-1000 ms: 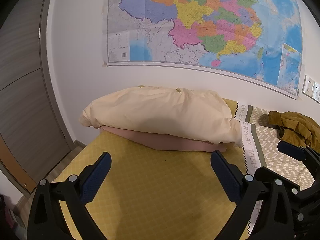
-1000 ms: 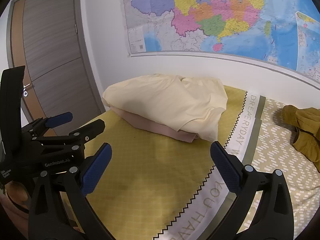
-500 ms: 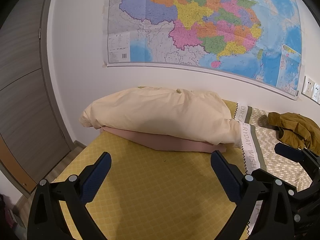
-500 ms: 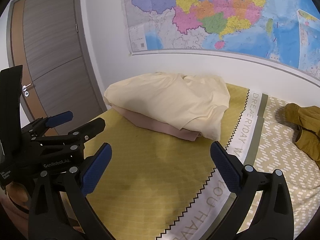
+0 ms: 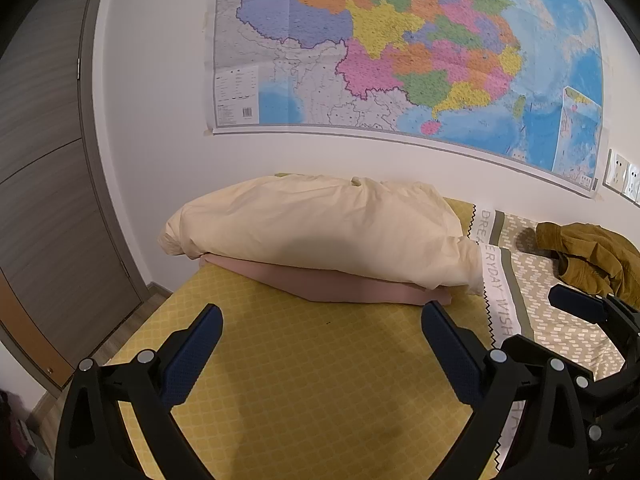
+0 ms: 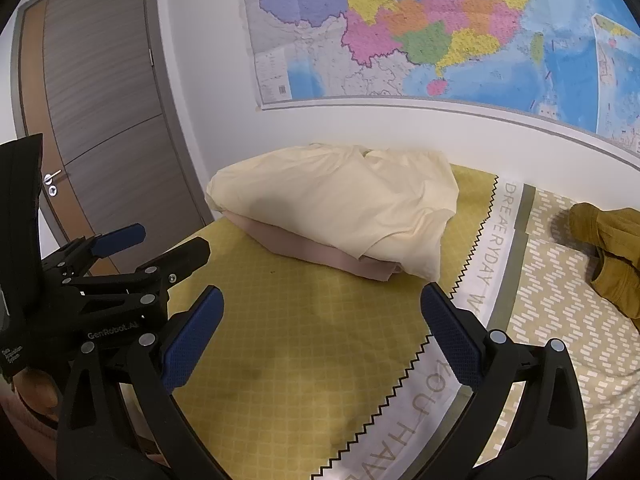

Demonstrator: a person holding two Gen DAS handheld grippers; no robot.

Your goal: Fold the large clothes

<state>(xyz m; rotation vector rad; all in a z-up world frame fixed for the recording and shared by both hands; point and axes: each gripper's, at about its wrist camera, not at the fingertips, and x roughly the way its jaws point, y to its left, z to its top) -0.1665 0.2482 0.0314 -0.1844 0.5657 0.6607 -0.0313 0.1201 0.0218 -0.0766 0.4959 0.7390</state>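
Both the left gripper (image 5: 320,332) and right gripper (image 6: 322,312) stand wide open, holding nothing. Ahead of them lies a soft cream garment (image 5: 320,228) on a smooth pink one (image 5: 344,286), over the quilted yellow bedcover (image 5: 320,380).

Ahead of both sets of fingers the yellow bedspread (image 5: 320,380) lies flat and bare, giving open passage up to the cream garment (image 5: 320,228) stacked on the pink folded garment (image 5: 340,284), which together bar the way toward the wall (image 5: 160,120). Right of the right gripper's fingers (image 6: 452,336), the patterned cover (image 6: 560,300) runs free up to the mustard garment (image 6: 608,248). Left of them, the left gripper (image 6: 156,242) crowds the side.
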